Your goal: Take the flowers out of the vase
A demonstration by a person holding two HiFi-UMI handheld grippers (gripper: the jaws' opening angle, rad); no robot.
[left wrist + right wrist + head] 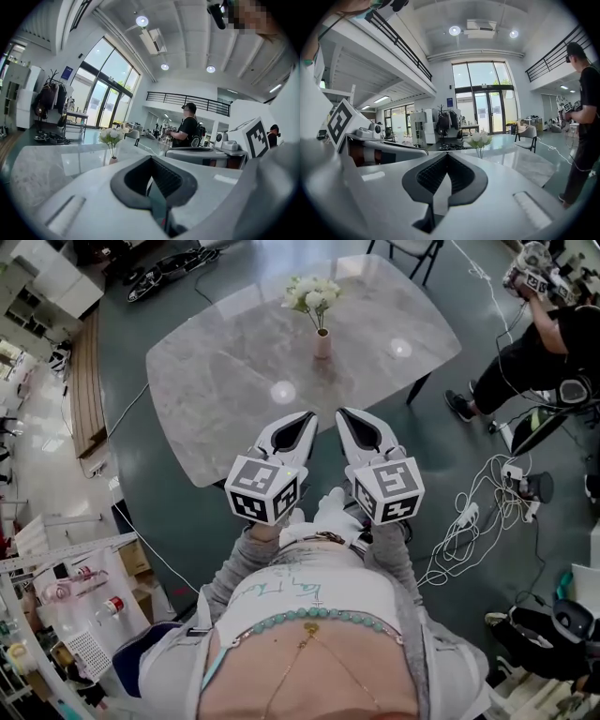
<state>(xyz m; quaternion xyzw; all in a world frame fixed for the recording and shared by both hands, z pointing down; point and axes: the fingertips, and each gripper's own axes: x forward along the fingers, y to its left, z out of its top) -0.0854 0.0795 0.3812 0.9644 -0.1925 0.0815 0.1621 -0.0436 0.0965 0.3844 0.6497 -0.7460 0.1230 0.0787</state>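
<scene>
A small pink vase [322, 343] with white flowers [312, 293] stands upright toward the far side of the grey marble table [225, 381]. My left gripper [308, 416] and right gripper [342, 413] hover side by side over the table's near edge, well short of the vase. Both are shut, with nothing between the jaws. In the left gripper view the flowers [110, 135] and vase [113, 160] show beyond the left gripper [150, 158], a little to the left. The right gripper [447, 154] has the flowers [480, 139] ahead, slightly right; its body hides the vase.
A person [548, 338] in black stands right of the table, holding other grippers. Cables and a power strip [469, 512] lie on the floor to the right. A chair [405, 249] stands at the far side, and shelves and boxes [66, 606] are to my left.
</scene>
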